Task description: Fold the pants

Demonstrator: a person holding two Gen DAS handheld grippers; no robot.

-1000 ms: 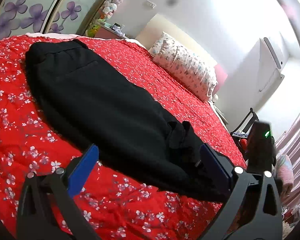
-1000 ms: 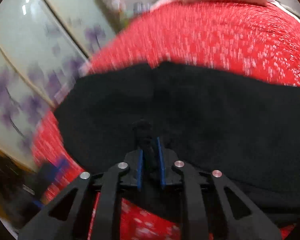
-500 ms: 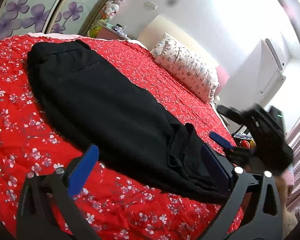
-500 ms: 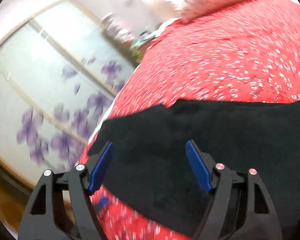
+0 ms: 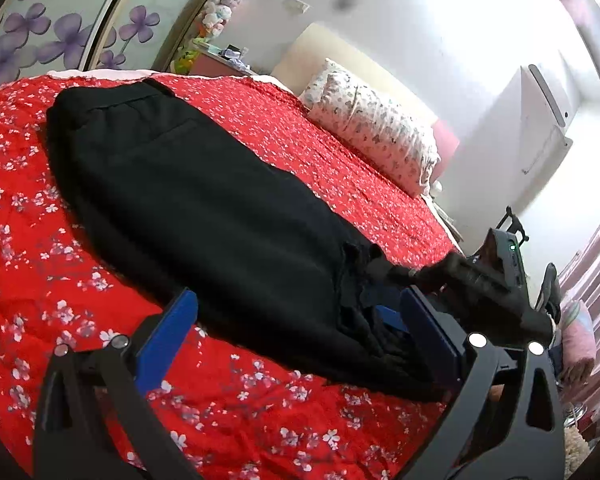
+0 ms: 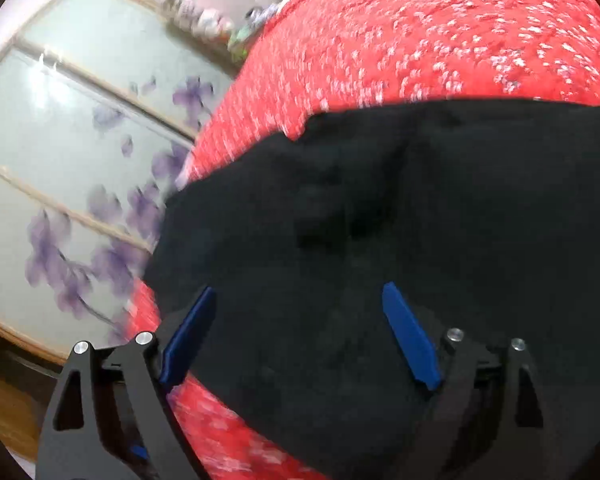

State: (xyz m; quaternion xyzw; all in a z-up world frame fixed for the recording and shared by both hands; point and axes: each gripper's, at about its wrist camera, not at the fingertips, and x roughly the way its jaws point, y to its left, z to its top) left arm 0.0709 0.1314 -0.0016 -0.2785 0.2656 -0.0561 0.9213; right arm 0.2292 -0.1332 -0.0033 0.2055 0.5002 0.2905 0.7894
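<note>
Black pants lie flat and lengthwise on the red flowered bedspread, waistband at the far left, leg ends at the near right. My left gripper is open just above the pants' near edge, its blue pads wide apart with nothing pinched. My right gripper reaches in from the right over the leg ends. In the right wrist view the right gripper is open and its jaws are still opening. The black cloth lies under and between its blue pads, which do not press on it.
A flowered pillow lies at the head of the bed, far right. Sliding doors with purple flowers stand past the bed's far side, with a small shelf of toys beside them. A white air conditioner stands against the right wall.
The right gripper was shut on a fold of black cloth. It has since opened wide, let the cloth go and shifted over the leg ends. The left gripper has stayed put.
</note>
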